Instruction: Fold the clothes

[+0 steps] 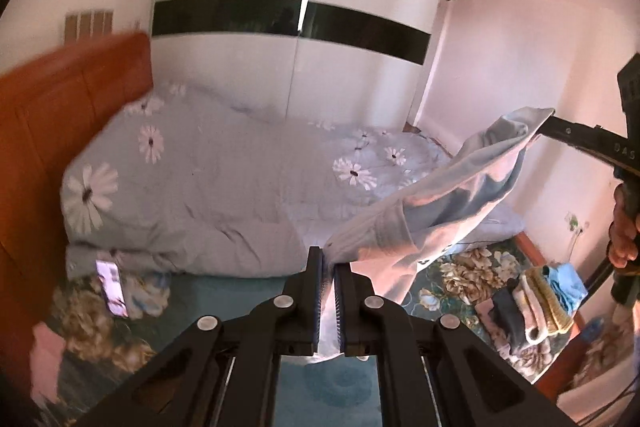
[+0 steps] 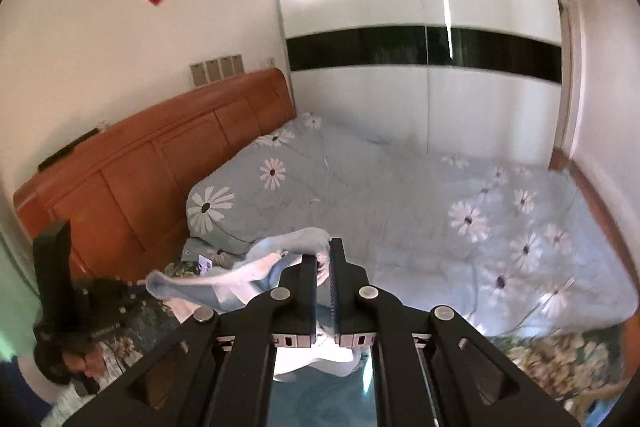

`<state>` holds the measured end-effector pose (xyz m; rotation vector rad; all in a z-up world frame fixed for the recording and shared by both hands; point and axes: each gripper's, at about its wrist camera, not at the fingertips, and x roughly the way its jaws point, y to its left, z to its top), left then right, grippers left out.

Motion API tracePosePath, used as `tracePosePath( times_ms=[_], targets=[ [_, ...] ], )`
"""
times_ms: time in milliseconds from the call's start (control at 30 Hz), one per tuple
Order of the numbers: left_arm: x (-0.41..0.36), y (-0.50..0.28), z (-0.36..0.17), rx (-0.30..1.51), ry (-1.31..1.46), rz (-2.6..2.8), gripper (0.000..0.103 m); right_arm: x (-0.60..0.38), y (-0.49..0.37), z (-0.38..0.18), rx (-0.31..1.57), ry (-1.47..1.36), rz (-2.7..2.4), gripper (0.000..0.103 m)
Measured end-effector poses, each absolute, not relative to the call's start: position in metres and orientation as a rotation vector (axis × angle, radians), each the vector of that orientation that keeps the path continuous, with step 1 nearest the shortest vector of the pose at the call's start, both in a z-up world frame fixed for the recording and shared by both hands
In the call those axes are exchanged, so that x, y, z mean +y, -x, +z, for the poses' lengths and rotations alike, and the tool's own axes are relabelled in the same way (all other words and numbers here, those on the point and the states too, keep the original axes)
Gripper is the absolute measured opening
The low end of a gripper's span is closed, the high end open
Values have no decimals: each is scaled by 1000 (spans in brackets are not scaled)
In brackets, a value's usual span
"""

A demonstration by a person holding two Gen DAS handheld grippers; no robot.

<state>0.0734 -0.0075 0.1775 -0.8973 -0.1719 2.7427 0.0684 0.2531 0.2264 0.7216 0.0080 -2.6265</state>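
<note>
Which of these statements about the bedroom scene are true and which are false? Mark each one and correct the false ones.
1. Both grippers grip the same pale blue garment. True: the left gripper and the right gripper are each shut on it.
2. The garment lies flat on the bed. False: it hangs stretched in the air between the grippers.
3. The quilt has a daisy print. True.
4. The headboard is white. False: it is orange-brown wood.
5. A phone lies near the quilt's edge. True.
</note>
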Motion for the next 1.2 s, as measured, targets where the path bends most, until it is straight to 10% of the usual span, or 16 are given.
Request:
tracePosePath(
  times_ms=[733,900,1200],
  targets=[
    [93,-131,65,-218,1229,2315,7,295,-134,188,45,-993,-2608,5],
    [143,-127,65,-46,1170,2288,36,306,-139,206,70,-991,-2642,5],
    [136,-107,97,-2,989,2395,50,305,-147,233,100,-949,-2669,5]
  ],
)
